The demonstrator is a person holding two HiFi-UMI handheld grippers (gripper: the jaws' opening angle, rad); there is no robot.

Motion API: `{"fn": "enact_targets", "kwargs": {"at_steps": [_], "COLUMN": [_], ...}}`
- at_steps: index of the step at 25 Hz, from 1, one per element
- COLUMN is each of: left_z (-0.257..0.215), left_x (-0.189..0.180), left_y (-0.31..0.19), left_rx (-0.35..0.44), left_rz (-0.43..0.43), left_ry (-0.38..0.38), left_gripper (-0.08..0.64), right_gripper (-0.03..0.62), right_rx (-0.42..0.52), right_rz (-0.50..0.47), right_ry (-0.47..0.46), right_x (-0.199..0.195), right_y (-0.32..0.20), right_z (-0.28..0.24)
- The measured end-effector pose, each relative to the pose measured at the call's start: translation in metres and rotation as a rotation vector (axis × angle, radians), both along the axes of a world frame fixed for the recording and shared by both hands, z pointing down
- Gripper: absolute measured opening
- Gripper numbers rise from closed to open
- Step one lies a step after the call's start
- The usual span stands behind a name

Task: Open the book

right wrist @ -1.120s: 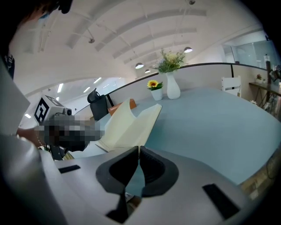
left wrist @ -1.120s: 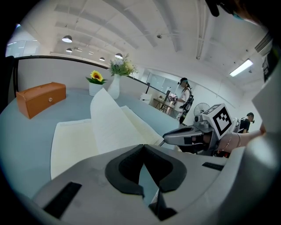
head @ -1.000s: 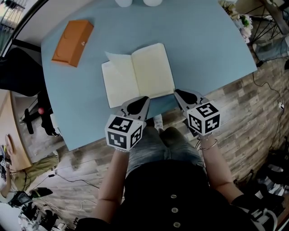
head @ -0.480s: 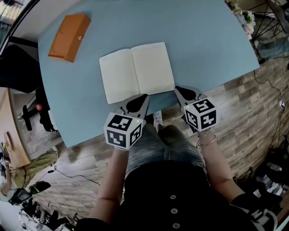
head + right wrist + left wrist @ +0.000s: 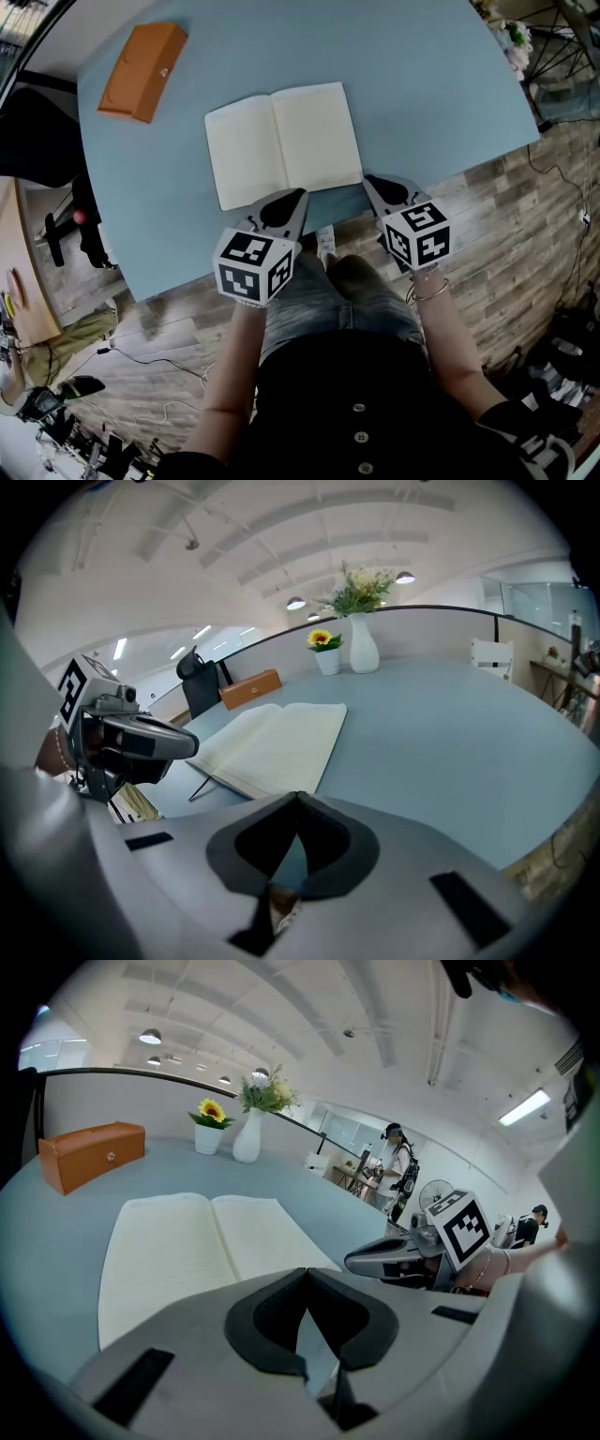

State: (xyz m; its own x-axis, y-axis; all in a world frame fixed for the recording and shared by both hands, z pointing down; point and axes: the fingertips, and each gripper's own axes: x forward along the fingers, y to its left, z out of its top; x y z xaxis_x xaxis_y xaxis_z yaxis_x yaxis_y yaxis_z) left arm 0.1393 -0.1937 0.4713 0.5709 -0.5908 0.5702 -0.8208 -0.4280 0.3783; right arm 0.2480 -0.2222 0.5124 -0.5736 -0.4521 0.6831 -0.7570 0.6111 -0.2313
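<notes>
The book [image 5: 283,142] lies open and flat on the blue table [image 5: 422,84], its cream pages [image 5: 202,1241] [image 5: 277,740] blank. My left gripper [image 5: 284,202] is at the table's near edge, just below the book's left page, jaws shut with nothing between them. At the near edge my right gripper [image 5: 382,186] sits by the book's lower right corner, also shut and holding nothing. Neither gripper touches the book.
An orange box [image 5: 141,59] [image 5: 91,1154] lies at the table's far left. A white vase with flowers [image 5: 249,1134] [image 5: 362,639] and a small sunflower pot [image 5: 208,1127] stand at the far edge. People [image 5: 394,1171] stand in the background. Below the table edge are the person's legs and wooden floor.
A lifted left page has settled flat, so the book now lies fully open. Both grippers stay at the near edge, almost unmoved.
</notes>
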Motion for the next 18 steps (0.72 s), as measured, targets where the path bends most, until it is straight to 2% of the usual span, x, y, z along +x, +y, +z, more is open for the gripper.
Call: {"fn": "enact_targets", "kwargs": {"at_steps": [18], "left_z": [-0.015], "left_x": [-0.015], "left_y": [-0.001], "left_rx": [0.027], "left_rz": [-0.046], "left_ry": [-0.001], "left_gripper": [0.012], "right_gripper": [0.006], "right_rx": [0.032], "right_rz": [-0.056], "right_ry": [0.005], "right_x": [-0.007], "right_y": [-0.011], "right_z": [-0.014]}}
